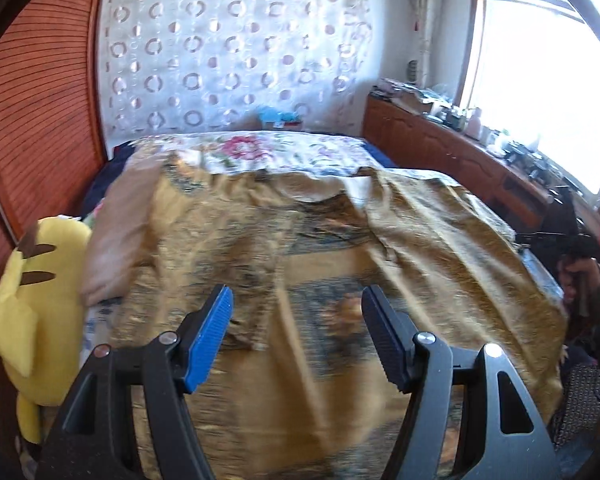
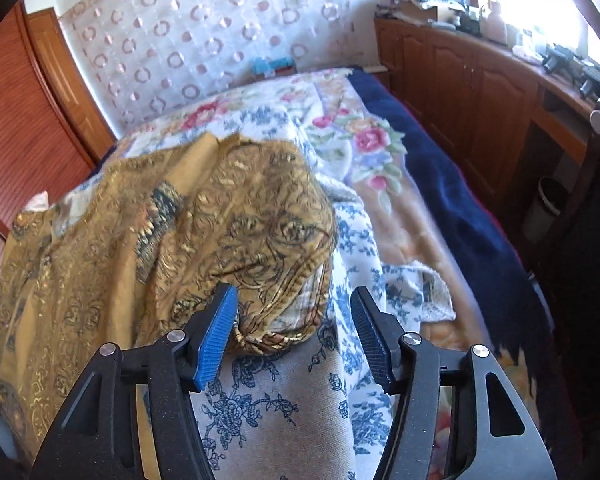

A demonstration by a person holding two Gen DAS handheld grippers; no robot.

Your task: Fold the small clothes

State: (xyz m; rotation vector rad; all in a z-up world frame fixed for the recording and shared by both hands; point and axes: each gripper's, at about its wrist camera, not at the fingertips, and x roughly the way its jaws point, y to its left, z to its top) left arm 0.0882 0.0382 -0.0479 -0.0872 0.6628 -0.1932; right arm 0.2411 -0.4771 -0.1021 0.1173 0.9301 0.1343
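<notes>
A golden patterned garment (image 1: 320,240) lies spread over the bed, blurred in the left wrist view. My left gripper (image 1: 297,296) hovers over it, open, with nothing between its blue pads. In the right wrist view the same garment (image 2: 240,220) is bunched into a rounded fold, its hemmed corner lying on the blue-flowered sheet (image 2: 284,392). My right gripper (image 2: 294,294) is open around that corner: the left fingertip (image 2: 220,320) is at the cloth's edge and the other finger stands well apart from it. A hand (image 1: 580,272) shows at the right edge of the left wrist view.
A yellow plush toy (image 1: 32,300) and a pink pillow (image 1: 116,232) lie at the bed's left side by the wooden wardrobe (image 1: 40,100). A floral bedspread (image 2: 364,140) and a navy blanket (image 2: 440,184) cover the right side. Wooden cabinets (image 2: 480,80) and a bin (image 2: 548,208) stand beyond.
</notes>
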